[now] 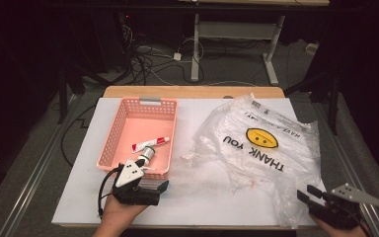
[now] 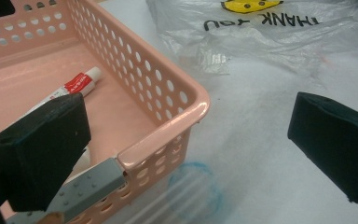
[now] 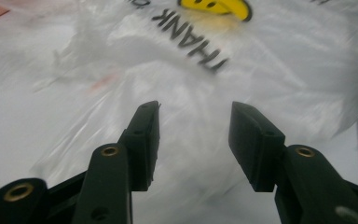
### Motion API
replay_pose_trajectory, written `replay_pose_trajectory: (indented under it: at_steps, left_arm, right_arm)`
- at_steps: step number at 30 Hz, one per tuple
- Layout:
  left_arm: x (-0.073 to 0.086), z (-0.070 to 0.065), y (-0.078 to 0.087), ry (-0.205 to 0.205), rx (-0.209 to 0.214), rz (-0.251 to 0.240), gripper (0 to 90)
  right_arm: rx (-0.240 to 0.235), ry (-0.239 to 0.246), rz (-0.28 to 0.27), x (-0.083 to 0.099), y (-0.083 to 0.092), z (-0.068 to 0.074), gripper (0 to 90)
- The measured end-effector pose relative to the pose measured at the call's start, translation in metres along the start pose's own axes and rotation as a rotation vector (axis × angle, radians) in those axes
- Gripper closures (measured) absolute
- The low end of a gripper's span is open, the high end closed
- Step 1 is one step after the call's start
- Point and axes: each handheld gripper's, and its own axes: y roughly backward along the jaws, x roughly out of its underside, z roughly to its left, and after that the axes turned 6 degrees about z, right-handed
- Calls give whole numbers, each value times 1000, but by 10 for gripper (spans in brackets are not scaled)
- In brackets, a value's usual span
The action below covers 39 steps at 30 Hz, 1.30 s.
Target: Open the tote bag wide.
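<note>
A pink perforated basket stands on the left of the white table top. In it lies a white and red toothpaste tube, and a small white item with a green end lies nearer my left gripper. The left gripper is open wide at the basket's near right corner, one jaw over the inside and one over the table. A crumpled clear plastic bag printed THANK YOU lies to the right. The right gripper hangs open over its near corner, holding nothing.
White sheet covers a wooden table whose far edge shows. Grey clip handles sit on the basket's far rim and near rim. A faint blue ring marks the sheet. Cables and desk legs lie on the floor beyond.
</note>
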Motion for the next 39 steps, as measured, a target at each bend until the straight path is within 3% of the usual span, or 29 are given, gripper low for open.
replay_pose_trajectory:
  at_steps: [2, 5, 8, 10, 13, 15, 17, 18, 22, 24, 33, 35, 39]
  left_arm:
    - [0, 0, -1, -4, 1, 4, 0]
    - [-1, -1, -1, -8, 2, 3, 0]
    - [-1, -2, -2, -16, -1, 7, 0]
    - [-1, -1, -2, -15, 0, 8, 0]
    - [-1, 1, -4, -8, 4, 9, 0]
    - [-1, 0, -3, -12, 5, 12, 0]
    - [-1, 0, -2, -18, 4, 7, 0]
    - [-1, 0, -2, -17, 3, 5, 0]
    - [-1, 2, -1, -10, -2, -2, 0]
    - [-1, 2, -1, -6, -1, -2, 0]
    - [-1, 4, -2, 6, 7, -8, 0]
    - [-1, 4, -1, 12, 4, -16, 0]
    - [0, 7, 1, 31, -2, -35, 0]
  right_arm:
    - [-5, 9, 26, 13, 1, 9, 501]
    - [9, -1, 59, 16, -3, 5, 429]
    - [10, 5, 125, 22, -15, 4, 436]
    - [86, 76, 137, 24, -17, 11, 564]
    - [101, 104, 140, 23, -16, 12, 887]
    - [101, 121, 138, 23, -16, 13, 900]
    - [55, 101, 130, 23, -13, 13, 900]
    - [55, 101, 130, 23, -13, 13, 900]
    - [10, 148, 96, 19, -8, 29, 900]
    - [-26, 178, 82, 14, -9, 44, 900]
    - [-117, 269, 118, 7, -29, 77, 877]
    - [-123, 278, 118, 6, -31, 81, 812]
    - [-156, 234, 60, 1, -20, 75, 623]
